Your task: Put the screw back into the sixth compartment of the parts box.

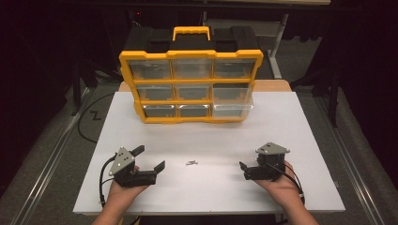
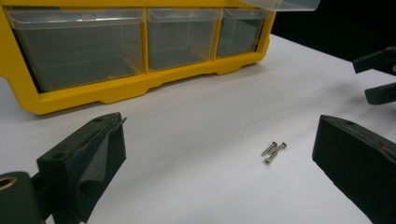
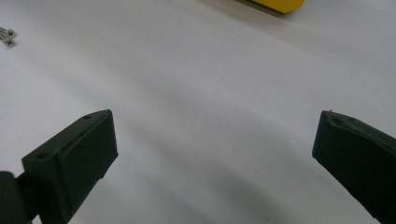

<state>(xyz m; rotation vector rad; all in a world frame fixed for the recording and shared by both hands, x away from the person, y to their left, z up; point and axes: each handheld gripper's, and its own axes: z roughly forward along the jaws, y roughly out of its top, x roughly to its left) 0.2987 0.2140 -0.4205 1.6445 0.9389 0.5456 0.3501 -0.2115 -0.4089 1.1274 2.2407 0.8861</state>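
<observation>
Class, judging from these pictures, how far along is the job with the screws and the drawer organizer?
Done: one right-hand drawer already sticks out. In hand: nothing; left tongs and right tongs are open and empty. Left: the screws lie loose on the table, not yet picked up.

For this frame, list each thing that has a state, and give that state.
Left claw: open, empty, held just above the table.
Right claw: open, empty, low over the table.
Screws: lying loose in a small cluster on the table, between the two claws, untouched.
Organizer: standing upright at the far edge.
Bottom-right drawer: pulled out past the frame.
Other drawers: pushed in.
</observation>
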